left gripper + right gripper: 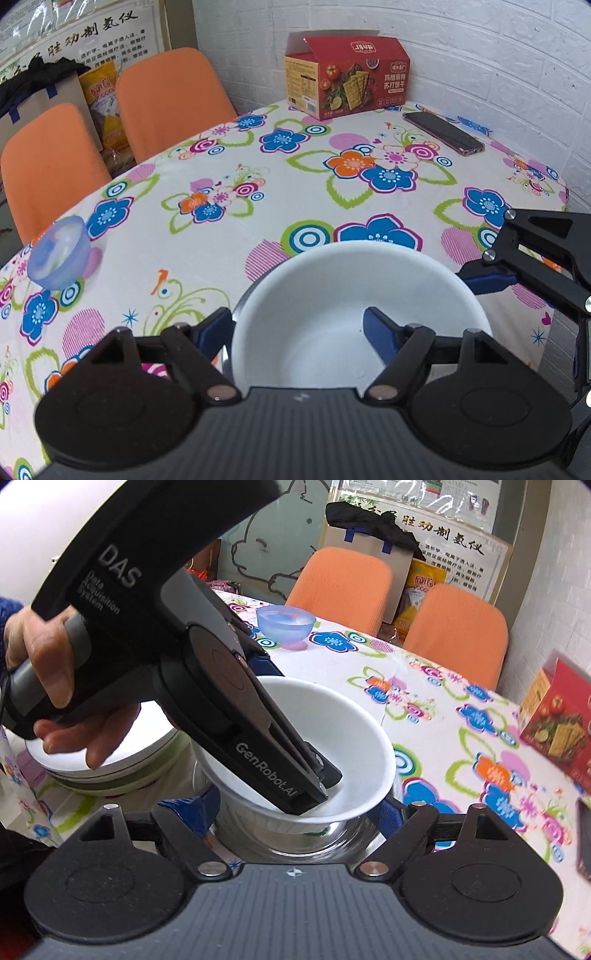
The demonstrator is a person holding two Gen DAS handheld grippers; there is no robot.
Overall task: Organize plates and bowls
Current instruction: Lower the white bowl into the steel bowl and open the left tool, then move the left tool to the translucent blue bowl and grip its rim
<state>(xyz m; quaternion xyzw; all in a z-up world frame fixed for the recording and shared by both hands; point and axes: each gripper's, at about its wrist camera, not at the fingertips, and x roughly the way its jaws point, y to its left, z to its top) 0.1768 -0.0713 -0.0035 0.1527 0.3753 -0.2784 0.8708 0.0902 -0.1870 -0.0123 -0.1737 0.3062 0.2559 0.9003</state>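
A white bowl (332,295) sits nested in a shiny steel bowl (295,834) on the flowered table (258,229). My left gripper (297,325) is open and straddles the white bowl's near-left rim, one finger outside and one finger (310,786) inside. My right gripper (297,808) is open wide, with its blue pads flanking the steel bowl low down. One of its fingers (484,277) shows beside the white bowl's right side. A translucent blue bowl (286,624) stands apart near the table's far edge. Stacked white plates (103,764) lie beside the bowls, partly hidden by a hand (55,686).
A red cracker box (347,77) and a dark phone (443,133) lie by the white brick wall. Two orange chairs (166,99) stand along the table's far side, with bags behind them. The table edge drops off on the right.
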